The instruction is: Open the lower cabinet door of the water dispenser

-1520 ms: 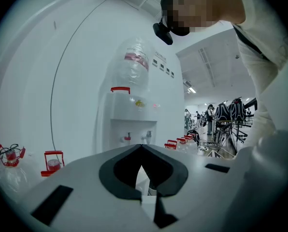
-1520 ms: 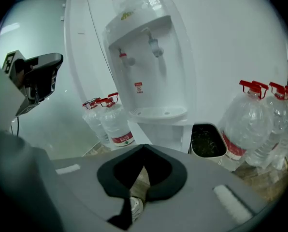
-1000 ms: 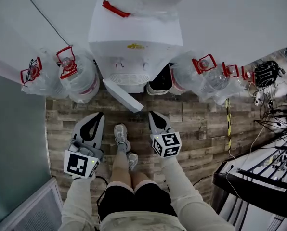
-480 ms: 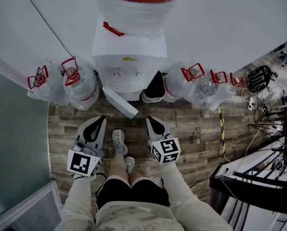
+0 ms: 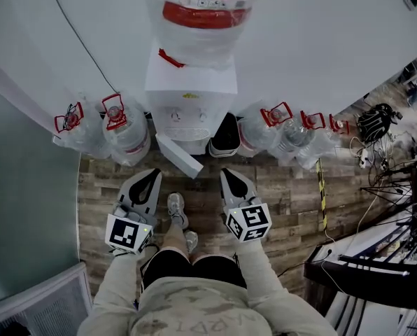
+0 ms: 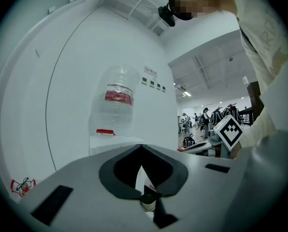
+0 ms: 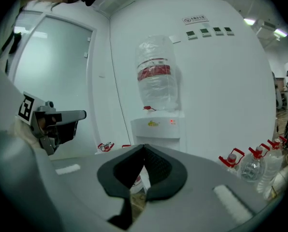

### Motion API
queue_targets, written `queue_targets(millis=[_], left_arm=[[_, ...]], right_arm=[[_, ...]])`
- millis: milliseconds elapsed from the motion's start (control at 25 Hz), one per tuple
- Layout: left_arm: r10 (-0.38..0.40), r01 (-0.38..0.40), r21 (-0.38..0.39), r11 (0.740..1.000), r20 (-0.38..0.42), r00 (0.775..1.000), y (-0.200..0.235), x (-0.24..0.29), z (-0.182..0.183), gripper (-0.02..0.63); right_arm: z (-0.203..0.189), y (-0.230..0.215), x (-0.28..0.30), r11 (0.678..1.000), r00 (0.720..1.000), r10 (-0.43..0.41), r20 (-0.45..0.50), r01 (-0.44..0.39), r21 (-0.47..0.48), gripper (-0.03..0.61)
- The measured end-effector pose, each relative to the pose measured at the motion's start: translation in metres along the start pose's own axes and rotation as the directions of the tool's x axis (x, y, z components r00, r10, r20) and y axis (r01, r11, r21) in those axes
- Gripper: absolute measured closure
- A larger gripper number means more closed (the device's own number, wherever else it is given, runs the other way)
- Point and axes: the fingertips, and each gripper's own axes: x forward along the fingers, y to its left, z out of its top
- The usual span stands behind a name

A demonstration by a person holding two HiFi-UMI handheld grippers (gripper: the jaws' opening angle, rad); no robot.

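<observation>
Standing ajar, as far as the head view shows, the lower cabinet door (image 5: 180, 156) juts from the foot of the water dispenser (image 5: 189, 93) as a white slab angled out over the wooden floor (image 5: 285, 180). It looks like a thin, stiff panel on hinges, light to swing and hard to damage, though smooth enough for pads to slip on. The best hold is probably its free outer edge, far from the hinge side, pinched or hooked and drawn in an arc. Which side carries the hinge I cannot tell.

The left gripper (image 5: 152, 175) and the right gripper (image 5: 229, 173) hang well short of the door, each clenched on nothing, jaw tips meeting.

The count is one dispenser with one door and one large bottle (image 5: 205, 12) on top. Five smaller red-handled bottles stand on the floor, two (image 5: 117, 128) on the left and three (image 5: 292, 131) on the right.
</observation>
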Motion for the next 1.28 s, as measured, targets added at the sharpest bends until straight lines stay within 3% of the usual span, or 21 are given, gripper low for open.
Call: queue_targets(millis=[280,800,1280], left_arm=[[0.005,-0.005,0.009,1.000,0.022,1.000,-0.009,-0.015,0.027,0.612],[-0.003,0.000,0.032,0.999,0.087,0.996,-0.018,-0.028,0.074,0.612],[0.005,-0.010,0.035,0.999,0.131,0.991,-0.019,-0.039,0.098,0.612]], right_arm=[[0.034,0.009,-0.030,0.999,0.999,-0.019,0.051,0.017,0.028,0.571],[0.088,0.025,-0.060,0.996,0.992,-0.009,0.123,0.019,-0.088,0.571],[0.119,0.042,-0.078,0.991,0.985,-0.005,0.173,0.027,-0.129,0.570]])
